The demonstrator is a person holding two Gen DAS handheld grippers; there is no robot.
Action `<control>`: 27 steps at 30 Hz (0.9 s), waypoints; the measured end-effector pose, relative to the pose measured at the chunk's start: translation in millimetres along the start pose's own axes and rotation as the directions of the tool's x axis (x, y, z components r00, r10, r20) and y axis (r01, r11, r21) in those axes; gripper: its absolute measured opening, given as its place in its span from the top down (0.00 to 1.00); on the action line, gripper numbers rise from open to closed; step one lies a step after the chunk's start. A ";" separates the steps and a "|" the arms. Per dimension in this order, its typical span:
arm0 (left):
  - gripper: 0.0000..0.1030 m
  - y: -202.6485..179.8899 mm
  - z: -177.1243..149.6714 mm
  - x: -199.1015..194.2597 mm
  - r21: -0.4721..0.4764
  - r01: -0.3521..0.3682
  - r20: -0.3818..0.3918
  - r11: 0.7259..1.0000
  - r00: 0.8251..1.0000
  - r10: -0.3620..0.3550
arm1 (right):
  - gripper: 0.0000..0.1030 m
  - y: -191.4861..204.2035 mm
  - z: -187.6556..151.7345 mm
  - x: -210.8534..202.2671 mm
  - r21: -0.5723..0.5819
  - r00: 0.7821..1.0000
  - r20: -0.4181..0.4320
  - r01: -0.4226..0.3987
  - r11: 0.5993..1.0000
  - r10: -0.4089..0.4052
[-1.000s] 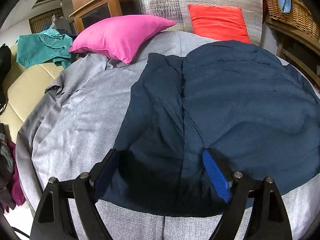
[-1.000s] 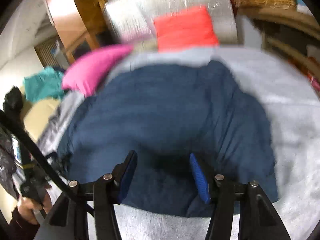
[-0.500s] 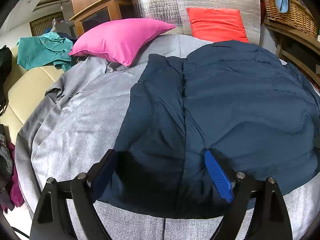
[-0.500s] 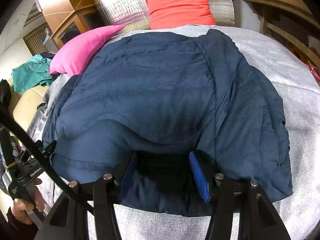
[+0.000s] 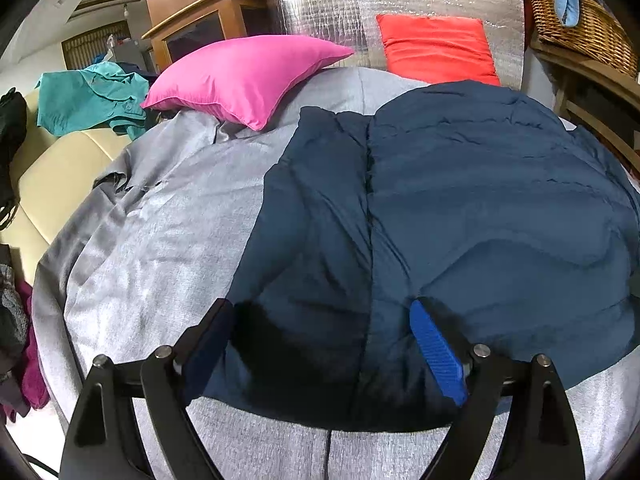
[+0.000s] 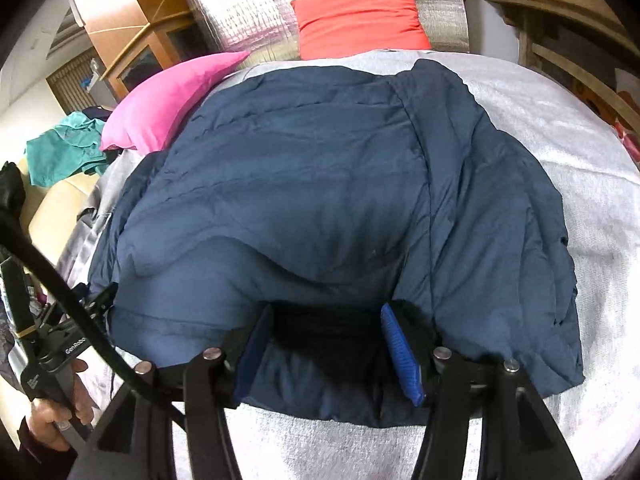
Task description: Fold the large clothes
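Note:
A navy padded jacket (image 5: 460,208) lies spread on the grey bed cover (image 5: 160,240), its back up and its near hem toward me. My left gripper (image 5: 320,312) hangs open and wide over the jacket's near left part, pads clear of the cloth. In the right wrist view the same jacket (image 6: 320,168) fills the middle. My right gripper (image 6: 326,312) straddles a puffed fold at the near hem. Its jaws are opening, with jacket cloth lying between them but not pinched.
A pink pillow (image 5: 244,76) and a red pillow (image 5: 436,48) rest at the bed's head by a silver panel. A teal garment (image 5: 88,100) lies on a cream sofa at the left. A wicker basket (image 5: 580,28) stands on wooden shelving at the right. A person's hand (image 6: 52,420) holds the left gripper's handle.
The right wrist view has gone from a blurred swing to steady, closer over the jacket's hem, and its jaws stand slightly wider. The left gripper has stayed put.

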State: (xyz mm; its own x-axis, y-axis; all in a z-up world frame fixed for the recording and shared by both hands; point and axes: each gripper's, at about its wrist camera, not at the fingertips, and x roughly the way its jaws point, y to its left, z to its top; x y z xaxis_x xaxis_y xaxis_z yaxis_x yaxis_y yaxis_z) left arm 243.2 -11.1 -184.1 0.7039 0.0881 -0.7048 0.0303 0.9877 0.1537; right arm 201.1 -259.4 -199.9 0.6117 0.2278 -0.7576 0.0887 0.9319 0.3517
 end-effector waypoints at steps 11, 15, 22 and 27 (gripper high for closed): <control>0.13 9.1 14.4 -132.8 -0.049 -0.058 0.148 0.997 0.987 0.065 | 0.23 11.7 -21.8 -119.4 0.066 0.973 0.220 0.059 0.996 -0.072; 0.11 13.5 20.9 -205.2 -0.086 -0.051 0.265 0.995 0.962 0.072 | 0.16 23.5 -30.8 -181.4 0.066 0.949 0.297 0.094 0.993 -0.110; 0.08 24.5 12.9 -317.9 -0.133 -0.055 0.416 0.990 0.903 0.106 | 0.15 56.4 -59.8 -279.1 0.063 0.904 0.391 0.160 0.985 -0.171; 0.05 30.6 2.4 -367.7 -0.138 -0.016 0.473 0.990 0.877 0.080 | 0.15 80.5 -70.7 -323.3 0.040 0.876 0.454 0.159 0.986 -0.159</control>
State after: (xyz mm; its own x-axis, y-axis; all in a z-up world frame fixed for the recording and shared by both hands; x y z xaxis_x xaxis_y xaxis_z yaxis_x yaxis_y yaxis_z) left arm -13.0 -13.5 81.4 0.9558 0.0952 -0.2781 -0.0793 0.9945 0.0679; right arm -45.1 -238.0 34.5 0.8791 -0.0772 -0.4703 0.2158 0.9443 0.2483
